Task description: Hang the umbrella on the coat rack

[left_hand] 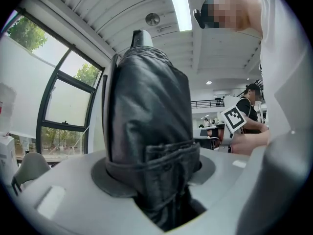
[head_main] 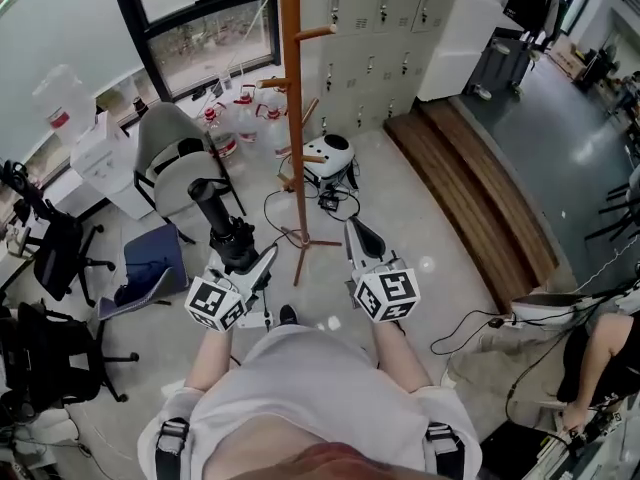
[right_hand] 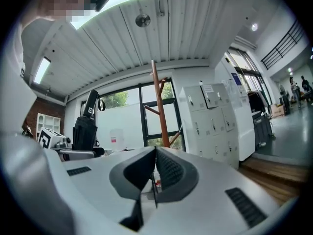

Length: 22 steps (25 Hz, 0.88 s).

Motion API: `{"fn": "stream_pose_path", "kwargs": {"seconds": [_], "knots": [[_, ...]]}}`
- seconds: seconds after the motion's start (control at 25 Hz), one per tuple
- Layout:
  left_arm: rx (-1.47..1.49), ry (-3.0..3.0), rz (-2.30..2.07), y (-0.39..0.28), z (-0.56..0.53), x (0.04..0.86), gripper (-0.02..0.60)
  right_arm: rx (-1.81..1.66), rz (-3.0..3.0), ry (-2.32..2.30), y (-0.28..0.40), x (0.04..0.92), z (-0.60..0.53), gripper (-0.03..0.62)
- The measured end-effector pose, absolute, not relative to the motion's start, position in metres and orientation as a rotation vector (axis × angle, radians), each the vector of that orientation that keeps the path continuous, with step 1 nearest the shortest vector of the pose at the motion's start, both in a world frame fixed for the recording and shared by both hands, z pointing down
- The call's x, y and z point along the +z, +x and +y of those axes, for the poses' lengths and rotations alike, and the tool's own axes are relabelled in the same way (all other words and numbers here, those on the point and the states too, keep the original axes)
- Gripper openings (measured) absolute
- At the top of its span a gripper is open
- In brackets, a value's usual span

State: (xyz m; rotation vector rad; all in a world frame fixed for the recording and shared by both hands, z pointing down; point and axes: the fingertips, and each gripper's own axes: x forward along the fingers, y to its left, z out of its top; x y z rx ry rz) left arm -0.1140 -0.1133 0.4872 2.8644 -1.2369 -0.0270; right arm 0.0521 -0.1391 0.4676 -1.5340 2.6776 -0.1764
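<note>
**Head view.** Umbrella (head_main: 222,223): black, folded, upright in the left gripper (head_main: 243,260), at 11 o'clock from the person. Rack (head_main: 293,118): wooden, pegged, at 12 o'clock. Right gripper (head_main: 360,238): empty.

**Left gripper view.** Jaws fairly wide, clamped on the bundled canopy at its strap. Probably light, with soft, slippery fabric over a stiff shaft; mid-body hold suits.

**Right gripper view.** Jaws together, nothing between them. A loop at the umbrella's top end probably hooks the peg.

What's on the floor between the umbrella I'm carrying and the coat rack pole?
In the head view, only pale floor with a loose black cable lies between the umbrella and the coat rack.
</note>
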Motion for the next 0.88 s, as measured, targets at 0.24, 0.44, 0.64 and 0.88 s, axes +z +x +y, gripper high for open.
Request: {"fn": "stream_pose_path", "kwargs": {"seconds": [0.24, 0.44, 0.64, 0.88], "knots": [[-0.020, 2.912, -1.141, -0.141, -0.180, 0.484, 0.250, -0.178, 2.640, -1.606, 0.024, 0.466, -0.198, 0.009], [-0.011, 2.942, -1.091, -0.149, -0.219, 0.480, 0.250, -0.193, 2.613, -1.644, 0.015, 0.469, -0.231, 0.009], [-0.008, 2.959, -1.063, -0.143, -0.235, 0.482, 0.250, -0.197, 2.627, -1.636, 0.015, 0.472, -0.250, 0.009], [-0.025, 2.924, -1.087, -0.123, -0.251, 0.483, 0.250, -0.213, 2.672, -1.588, 0.029, 0.472, -0.272, 0.009]]}}
